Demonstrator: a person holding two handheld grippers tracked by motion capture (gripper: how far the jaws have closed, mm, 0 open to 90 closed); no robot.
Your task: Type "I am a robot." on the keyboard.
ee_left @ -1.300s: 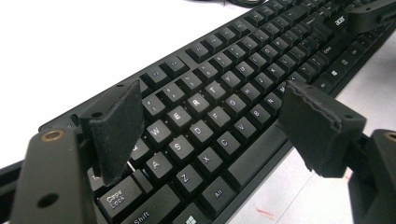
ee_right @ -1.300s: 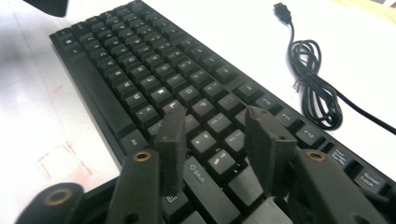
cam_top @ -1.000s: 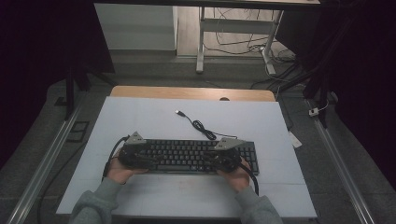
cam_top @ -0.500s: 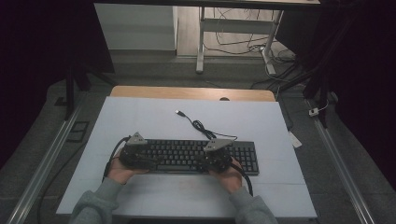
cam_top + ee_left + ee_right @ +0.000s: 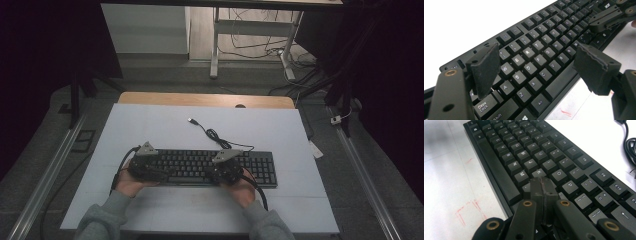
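The flat black plastic keyboard (image 5: 210,167) lies near the white table's (image 5: 150,125) front edge. The right gripper (image 5: 542,185), jaws closed together on nothing, should press one key squarely; the left gripper (image 5: 536,67) hovers open above the letters.

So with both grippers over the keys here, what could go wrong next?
1. The right gripper, jaws shut, points at the black plastic keyboard near K and L; its broad tip might press two keys at once.
2. The left gripper hovers open over the left-hand letters; lowering it could catch keycaps with either pad.
3. The black USB cable lies loose behind the keyboard; any push on the board could drag it.
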